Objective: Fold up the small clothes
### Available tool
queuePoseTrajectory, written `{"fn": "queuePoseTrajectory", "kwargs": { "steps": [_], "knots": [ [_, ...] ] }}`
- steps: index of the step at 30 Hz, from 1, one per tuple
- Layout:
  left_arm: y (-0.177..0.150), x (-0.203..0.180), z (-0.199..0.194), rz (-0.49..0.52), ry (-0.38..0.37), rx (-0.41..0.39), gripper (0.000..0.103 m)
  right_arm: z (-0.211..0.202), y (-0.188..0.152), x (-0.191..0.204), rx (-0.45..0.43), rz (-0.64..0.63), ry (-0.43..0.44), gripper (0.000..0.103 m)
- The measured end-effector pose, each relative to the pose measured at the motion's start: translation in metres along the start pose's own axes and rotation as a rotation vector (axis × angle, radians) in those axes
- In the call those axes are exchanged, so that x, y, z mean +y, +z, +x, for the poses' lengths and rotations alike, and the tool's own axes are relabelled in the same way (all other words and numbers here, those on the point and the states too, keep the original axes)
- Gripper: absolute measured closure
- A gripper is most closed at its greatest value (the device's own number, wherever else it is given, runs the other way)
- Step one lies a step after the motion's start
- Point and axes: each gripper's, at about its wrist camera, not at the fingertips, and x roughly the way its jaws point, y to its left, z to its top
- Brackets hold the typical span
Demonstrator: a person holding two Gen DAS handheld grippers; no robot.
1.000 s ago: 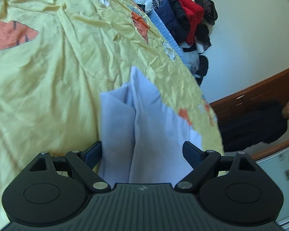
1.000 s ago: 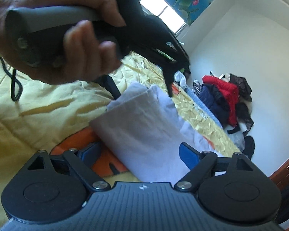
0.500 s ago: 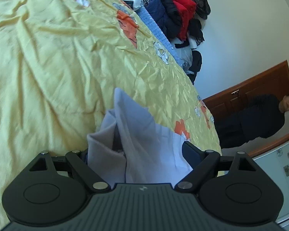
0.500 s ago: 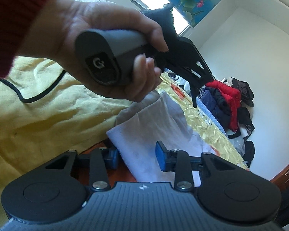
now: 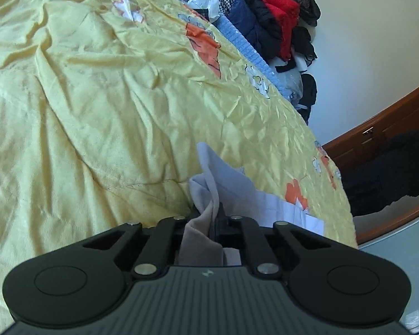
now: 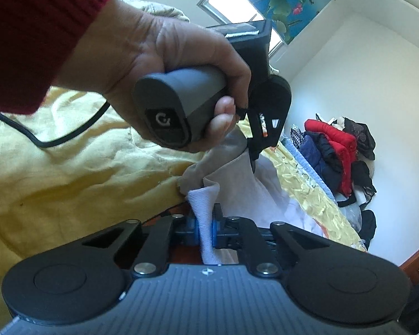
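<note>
A small pale lilac-grey garment [image 5: 231, 187] lies on the yellow bedspread [image 5: 97, 97]. My left gripper [image 5: 209, 220] is shut on a bunched edge of it, lifted off the bed. My right gripper [image 6: 204, 223] is shut on another edge of the same garment [image 6: 237, 184]. In the right wrist view the left gripper [image 6: 254, 150], held by a hand, pinches the cloth just beyond and above. The rest of the garment drapes between and past the two grippers.
A heap of red, navy and black clothes [image 5: 273, 22] lies at the far edge of the bed by the white wall. A wooden cabinet [image 5: 377, 136] and a person in black [image 5: 391, 173] are at the right. A black cable [image 6: 56, 136] crosses the bedspread.
Both grippers went from open around the garment to shut on its edges. The cloth is now bunched and lifted off the bedspread.
</note>
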Motion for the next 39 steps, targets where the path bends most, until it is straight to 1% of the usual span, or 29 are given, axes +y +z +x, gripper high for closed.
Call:
{"fn": "queuePoseTrajectory", "kwargs": {
  "steps": [4,7,10,14,17,20,26,33,39],
  "knots": [
    [-0.003,-0.017,-0.009,0.048,0.049,-0.032,0.096,-0.01,-0.002,-0.011,-0.045,0.047,0.007,0.095],
    [-0.005,-0.033,-0.018,0.073,0.078,-0.061,0.096,-0.024,-0.004,-0.019,-0.086,0.083,0.004,0.095],
    [-0.006,-0.049,-0.026,0.08,0.095,-0.084,0.096,-0.037,-0.007,-0.036,-0.118,0.171,0.016,0.095],
    [-0.008,-0.074,-0.033,0.079,0.147,-0.109,0.096,-0.054,-0.017,-0.064,-0.15,0.296,0.026,0.095],
    [-0.011,-0.092,-0.037,0.072,0.159,-0.124,0.096,-0.065,-0.028,-0.083,-0.168,0.392,0.03,0.095],
    [-0.015,-0.113,-0.037,0.098,0.174,-0.138,0.096,-0.071,-0.039,-0.101,-0.173,0.465,0.027,0.095],
    [-0.024,-0.144,-0.03,0.124,0.193,-0.149,0.096,-0.076,-0.059,-0.125,-0.172,0.563,0.009,0.095],
    [-0.037,-0.174,-0.014,0.159,0.201,-0.142,0.096,-0.079,-0.082,-0.146,-0.164,0.663,-0.005,0.095],
    [-0.049,-0.201,0.006,0.204,0.198,-0.122,0.096,-0.078,-0.104,-0.166,-0.155,0.762,-0.003,0.095]
  ]
}}
